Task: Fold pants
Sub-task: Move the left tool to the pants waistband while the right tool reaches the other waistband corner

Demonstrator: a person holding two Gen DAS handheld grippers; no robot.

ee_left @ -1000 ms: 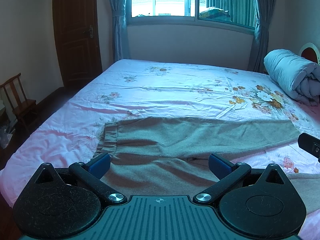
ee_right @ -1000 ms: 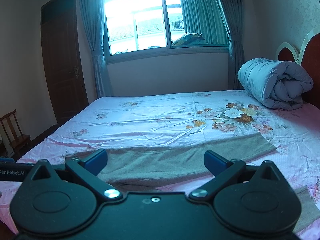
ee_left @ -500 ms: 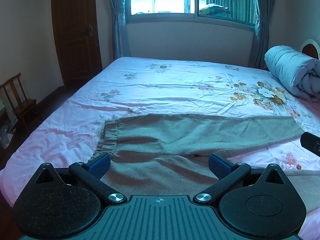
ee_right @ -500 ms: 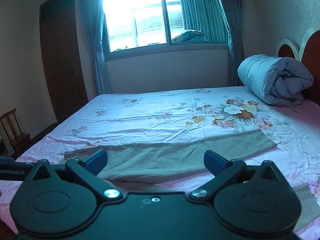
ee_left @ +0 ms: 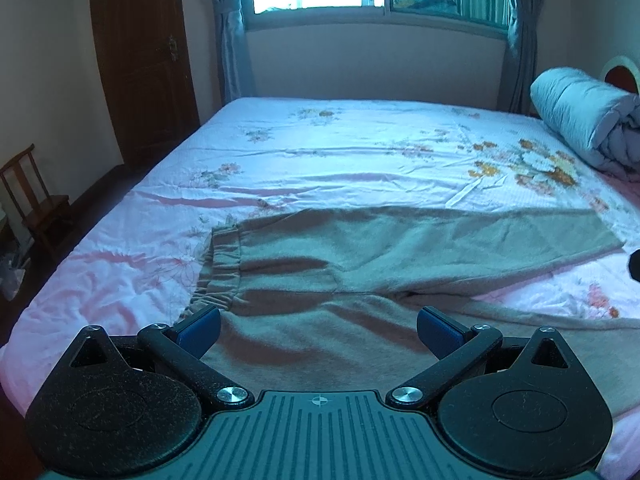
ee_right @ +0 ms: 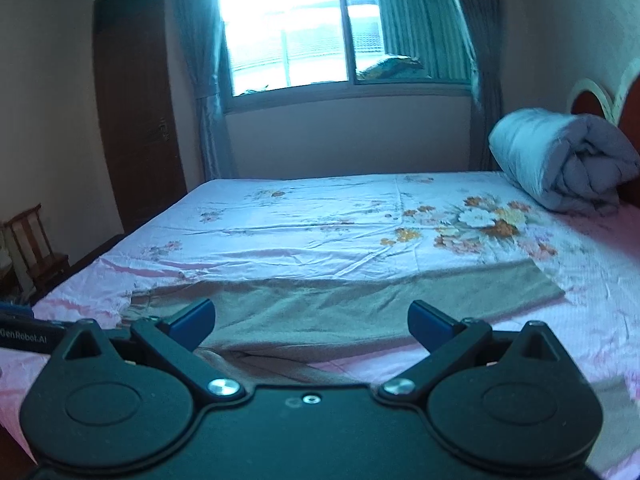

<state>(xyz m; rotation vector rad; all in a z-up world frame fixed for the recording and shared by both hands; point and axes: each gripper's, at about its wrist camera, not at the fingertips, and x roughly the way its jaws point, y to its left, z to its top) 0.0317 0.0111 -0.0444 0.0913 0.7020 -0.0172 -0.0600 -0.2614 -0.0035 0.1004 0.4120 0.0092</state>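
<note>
We log the bed — pants spread at 6 o'clock, rolled duvet at 2.

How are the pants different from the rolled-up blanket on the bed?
The pants are grey-brown and lie spread flat near the front edge of the bed; the blanket is pale blue-grey and rolled into a fat bundle by the headboard. Both are soft fabric resting on the flowered sheet.
</note>
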